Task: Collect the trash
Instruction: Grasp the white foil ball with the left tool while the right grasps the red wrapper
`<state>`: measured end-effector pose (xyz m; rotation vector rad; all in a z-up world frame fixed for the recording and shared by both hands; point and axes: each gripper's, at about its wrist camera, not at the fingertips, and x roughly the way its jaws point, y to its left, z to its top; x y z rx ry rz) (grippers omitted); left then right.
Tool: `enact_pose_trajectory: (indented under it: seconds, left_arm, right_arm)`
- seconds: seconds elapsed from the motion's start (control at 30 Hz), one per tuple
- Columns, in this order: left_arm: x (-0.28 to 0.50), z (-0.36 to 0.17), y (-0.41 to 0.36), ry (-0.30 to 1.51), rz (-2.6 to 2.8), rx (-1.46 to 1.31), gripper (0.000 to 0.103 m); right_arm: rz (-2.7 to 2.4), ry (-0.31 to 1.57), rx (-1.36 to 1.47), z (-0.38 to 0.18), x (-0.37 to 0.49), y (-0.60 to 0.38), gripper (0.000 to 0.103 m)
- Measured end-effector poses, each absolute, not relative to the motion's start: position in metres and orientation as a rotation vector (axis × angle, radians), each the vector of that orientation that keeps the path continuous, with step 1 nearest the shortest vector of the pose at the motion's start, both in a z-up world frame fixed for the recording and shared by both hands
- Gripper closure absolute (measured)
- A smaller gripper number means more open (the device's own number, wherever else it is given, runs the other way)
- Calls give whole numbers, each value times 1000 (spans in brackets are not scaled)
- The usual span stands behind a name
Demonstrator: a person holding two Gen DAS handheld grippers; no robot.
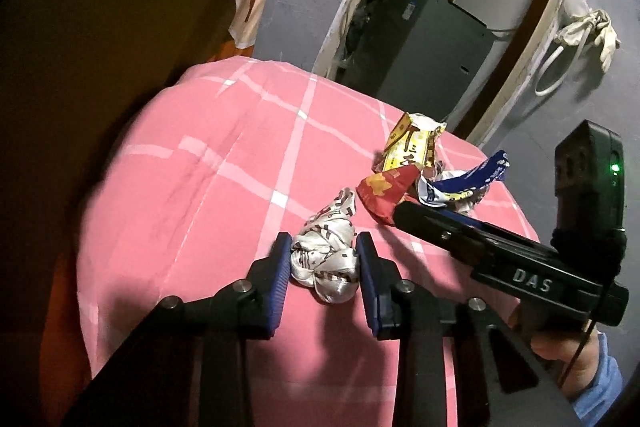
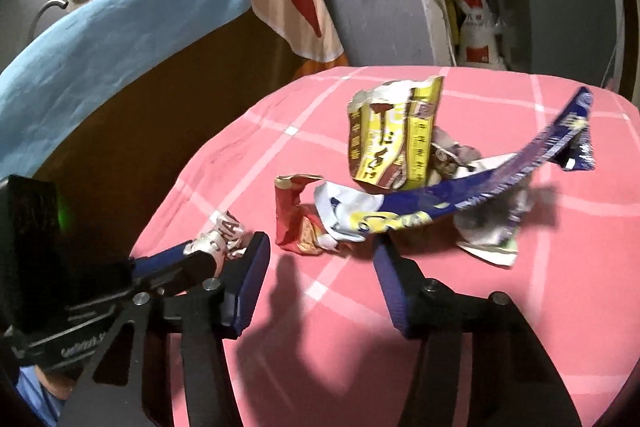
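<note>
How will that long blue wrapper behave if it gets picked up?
The blue wrapper looks thin and crinkled, so probably very light. One end arches up off the pink cloth, so it likely flops and springs. It overlaps the red wrapper, which may shift along.

On the tabletop [image 1: 224,163] your left gripper [image 1: 323,269] straddles the crumpled wrapper [image 1: 326,259], one finger on either side of it. To its right lies the folded packet [image 1: 380,195], with the long wrapper [image 1: 476,179] beyond that and the upright packet [image 1: 412,143] behind both — your right gripper [image 2: 320,267] sits just before the folded packet. A draped cloth [image 2: 120,39] hangs behind the tabletop, to the left.
</note>
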<state>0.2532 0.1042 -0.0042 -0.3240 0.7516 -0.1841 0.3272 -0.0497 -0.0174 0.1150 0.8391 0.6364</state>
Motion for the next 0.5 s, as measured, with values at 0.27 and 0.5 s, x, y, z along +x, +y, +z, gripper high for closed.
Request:
enact_pose_trajectory:
  seconds: [0.27,0.5]
  left_arm:
    - [247,-3,109,732,-135,-359,77]
    - [243,-2,109,722,-109,-365,77]
  right_arm:
    - [630,859,82,-20,336,-34,66]
    - [657,871,82,-21,332,-37,93]
